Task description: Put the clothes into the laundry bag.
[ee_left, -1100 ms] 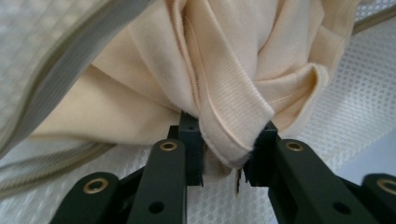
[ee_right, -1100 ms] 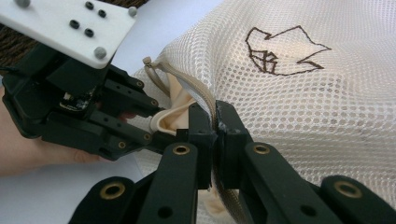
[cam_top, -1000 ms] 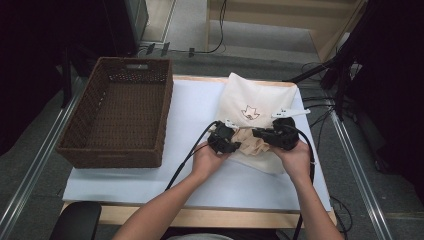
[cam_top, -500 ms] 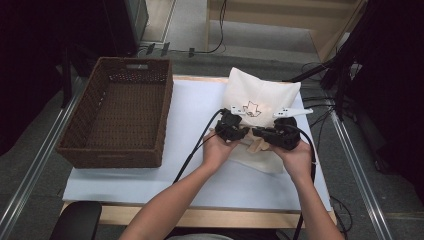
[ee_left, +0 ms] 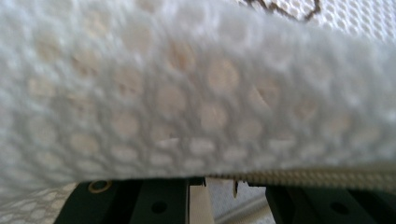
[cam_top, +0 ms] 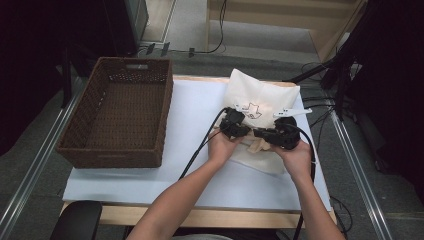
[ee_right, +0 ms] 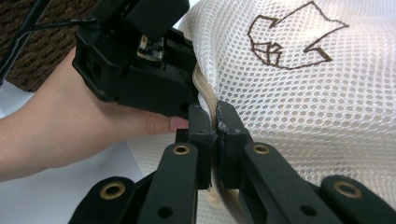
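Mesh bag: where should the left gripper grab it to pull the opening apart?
Grip the beige zipper edge of the mesh bag, coming from the basket side, opposite the right gripper, which pinches that edge. The edge is a raised ridge; the mesh is slack.

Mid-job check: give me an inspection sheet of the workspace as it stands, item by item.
Surface: white sheet over a wooden table.
Job's things: white mesh bag with a brown outline drawing, lying at the sheet's right; beige zipper edge along its near side.
Clutter: brown wicker basket at the left, nothing seen inside.
Grippers: right tool shut on the zipper edge; left tool at the bag's near edge, mesh pressed against its camera, jaw state unclear.
Cables: black cable trailing from the left tool across the sheet; more cables off the table's right side.
Surroundings: grey floor, dark equipment around.
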